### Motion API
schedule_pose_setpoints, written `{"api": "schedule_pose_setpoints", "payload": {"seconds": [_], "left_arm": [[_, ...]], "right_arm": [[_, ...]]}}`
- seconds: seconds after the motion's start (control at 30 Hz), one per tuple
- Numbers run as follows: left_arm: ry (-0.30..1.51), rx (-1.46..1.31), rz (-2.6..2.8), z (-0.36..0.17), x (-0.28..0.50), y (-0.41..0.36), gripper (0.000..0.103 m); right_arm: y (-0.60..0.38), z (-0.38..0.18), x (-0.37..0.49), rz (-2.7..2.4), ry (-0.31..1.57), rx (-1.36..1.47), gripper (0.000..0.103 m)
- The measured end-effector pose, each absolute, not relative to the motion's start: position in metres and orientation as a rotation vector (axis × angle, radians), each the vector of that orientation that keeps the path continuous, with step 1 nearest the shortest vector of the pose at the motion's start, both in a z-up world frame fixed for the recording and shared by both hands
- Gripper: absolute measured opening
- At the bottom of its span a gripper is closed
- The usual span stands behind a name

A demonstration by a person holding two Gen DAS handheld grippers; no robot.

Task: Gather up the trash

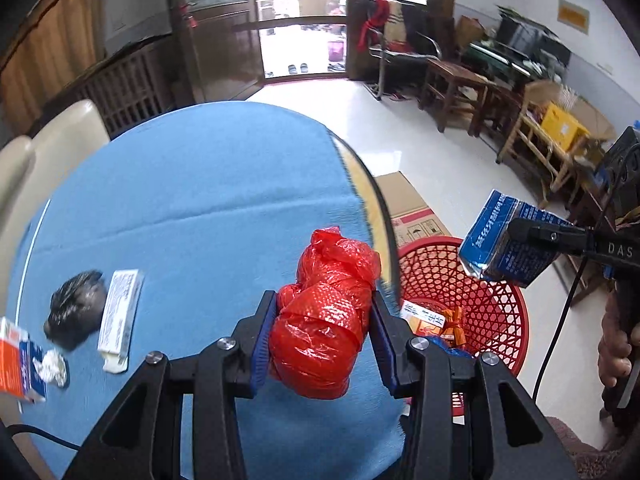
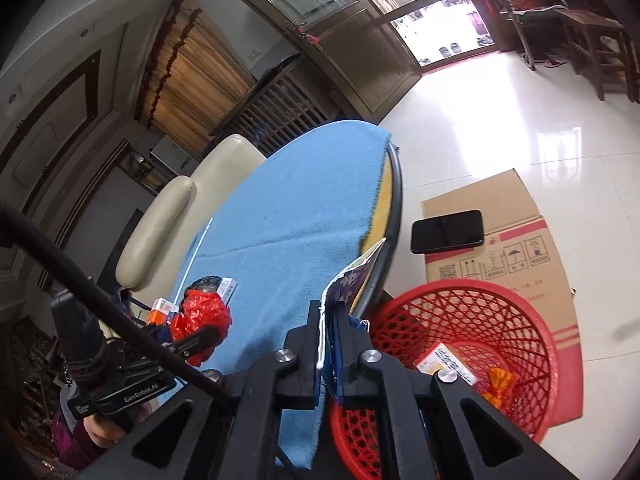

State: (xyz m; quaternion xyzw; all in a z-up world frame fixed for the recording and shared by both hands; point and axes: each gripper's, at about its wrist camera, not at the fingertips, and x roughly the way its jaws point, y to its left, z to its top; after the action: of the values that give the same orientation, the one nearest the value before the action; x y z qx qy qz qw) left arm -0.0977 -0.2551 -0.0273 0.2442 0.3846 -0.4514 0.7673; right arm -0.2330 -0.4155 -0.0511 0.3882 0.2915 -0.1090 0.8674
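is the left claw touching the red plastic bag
Touching. The left wrist view shows the left claw with both blue pads pressed into the sides of the red plastic bag, which bulges between them with no gap on either side.

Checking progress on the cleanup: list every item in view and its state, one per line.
Left claw: shut on red plastic bag.
Right claw: shut on flattened blue carton.
Red basket: on floor, partly filled.
White box: lying on table.
Phone: lying on cardboard.
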Motion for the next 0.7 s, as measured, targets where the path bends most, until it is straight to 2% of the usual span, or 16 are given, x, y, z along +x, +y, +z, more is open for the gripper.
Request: {"api": "schedule_pose_setpoints", "payload": {"seconds": [0.47, 0.6, 0.63, 0.7], "left_arm": [[0.866, 0.654, -1.102, -0.046, -0.138, -0.299, 0.047], [0.896, 0.664, -1.173, -0.05, -0.147, -0.304, 0.048], [0.903, 0.662, -1.183, -0.052, -0.149, -0.304, 0.048], [0.929, 0.651, -1.2, -0.055, -0.148, -0.305, 0.056]], "right_arm": [[-0.425, -0.08, -0.274, -0.272, 0.653, 0.862, 0.005], [-0.428, -0.083, -0.276, -0.29, 0.667, 0.874, 0.008], [-0.429, -0.084, -0.275, -0.289, 0.673, 0.881, 0.008], [-0.432, -0.087, -0.275, -0.285, 0.69, 0.915, 0.009]]}}
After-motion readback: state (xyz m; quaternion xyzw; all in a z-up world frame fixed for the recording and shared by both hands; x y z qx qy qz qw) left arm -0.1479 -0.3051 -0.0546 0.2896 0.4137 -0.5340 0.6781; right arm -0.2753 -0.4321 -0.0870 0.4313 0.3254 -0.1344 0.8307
